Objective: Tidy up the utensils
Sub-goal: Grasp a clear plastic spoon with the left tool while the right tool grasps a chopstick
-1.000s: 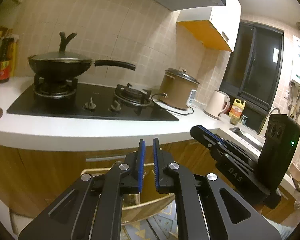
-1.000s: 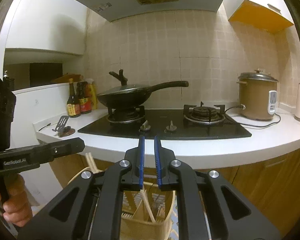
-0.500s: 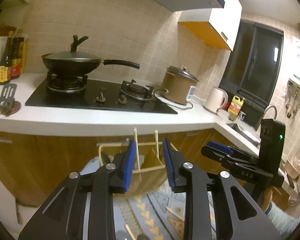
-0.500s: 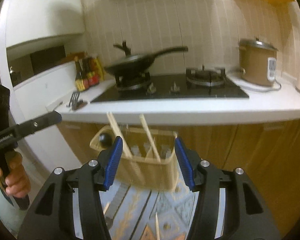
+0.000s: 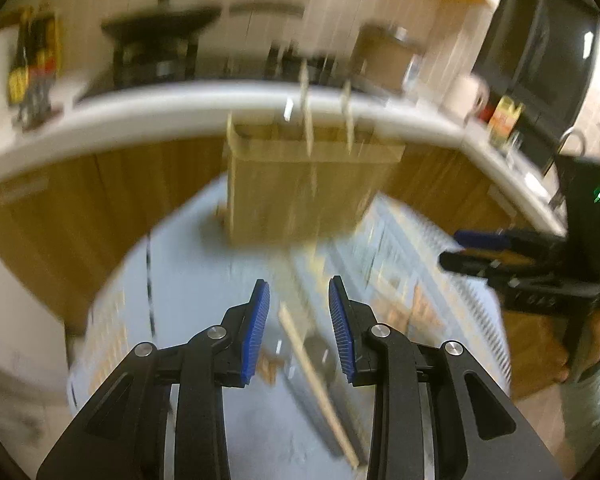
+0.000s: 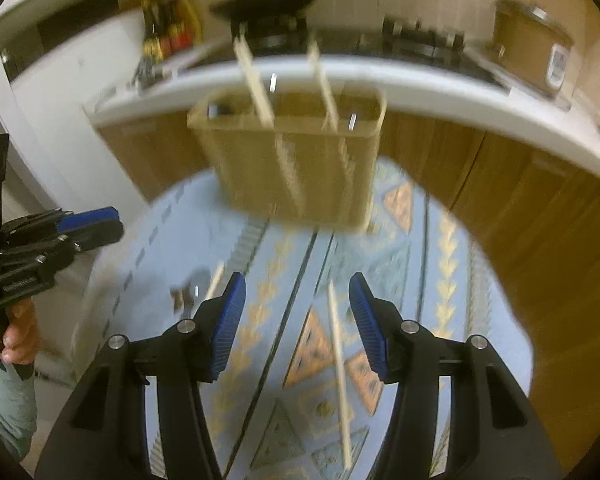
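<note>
Over the patterned mat, both grippers, left and right, hang parted and empty, each lined up on a loose chopstick bound for the holder.

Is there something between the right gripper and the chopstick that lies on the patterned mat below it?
Nothing visible does. The right gripper is open and empty, and the chopstick lies alone on the mat, in line with the gap between its fingers. The picture is blurred.
</note>
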A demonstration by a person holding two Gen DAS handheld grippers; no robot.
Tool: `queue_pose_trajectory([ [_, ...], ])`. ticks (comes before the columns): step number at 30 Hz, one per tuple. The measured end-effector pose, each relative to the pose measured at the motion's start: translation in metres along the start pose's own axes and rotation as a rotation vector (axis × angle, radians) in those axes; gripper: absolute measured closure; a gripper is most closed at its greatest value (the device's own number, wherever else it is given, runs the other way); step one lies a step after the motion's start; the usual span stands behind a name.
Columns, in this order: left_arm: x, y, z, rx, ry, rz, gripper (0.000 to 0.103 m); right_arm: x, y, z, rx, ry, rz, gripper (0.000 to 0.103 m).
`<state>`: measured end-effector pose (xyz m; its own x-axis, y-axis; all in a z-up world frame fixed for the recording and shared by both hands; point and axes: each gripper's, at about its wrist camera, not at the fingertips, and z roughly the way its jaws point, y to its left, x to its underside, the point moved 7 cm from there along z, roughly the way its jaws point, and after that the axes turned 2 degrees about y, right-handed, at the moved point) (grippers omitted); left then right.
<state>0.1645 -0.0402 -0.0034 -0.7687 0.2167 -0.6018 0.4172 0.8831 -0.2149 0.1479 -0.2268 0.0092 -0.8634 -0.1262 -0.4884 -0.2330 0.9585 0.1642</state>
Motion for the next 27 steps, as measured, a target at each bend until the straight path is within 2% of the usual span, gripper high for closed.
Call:
queue_pose_trajectory([
  [4,0.035,0.012,0.034,0.005,0.156,-0.031,0.073,0.023,-0.003,0.029,-0.015,0.118,0.034,0.053],
  [7,0.051,0.016,0.053,0.009,0.221,-0.042,0.073,0.038,-0.013,0.049,-0.037,0.196,0.084,0.054],
  [9,0.056,0.015,0.062,0.002,0.252,-0.041,0.073,0.041,-0.017,0.058,-0.045,0.226,0.104,0.059],
  [12,0.060,0.015,0.073,-0.015,0.282,-0.039,0.073,0.045,-0.030,0.068,-0.034,0.256,0.131,0.065],
  [17,0.070,0.013,0.088,-0.052,0.325,-0.025,0.081,0.045,-0.042,0.080,-0.007,0.279,0.135,0.070],
  [20,0.072,0.012,0.088,-0.068,0.322,-0.011,0.084,0.049,-0.045,0.085,0.006,0.298,0.121,0.074],
  [27,0.069,0.004,0.093,-0.095,0.320,0.012,0.084,0.049,-0.039,0.096,0.061,0.319,0.057,0.076],
])
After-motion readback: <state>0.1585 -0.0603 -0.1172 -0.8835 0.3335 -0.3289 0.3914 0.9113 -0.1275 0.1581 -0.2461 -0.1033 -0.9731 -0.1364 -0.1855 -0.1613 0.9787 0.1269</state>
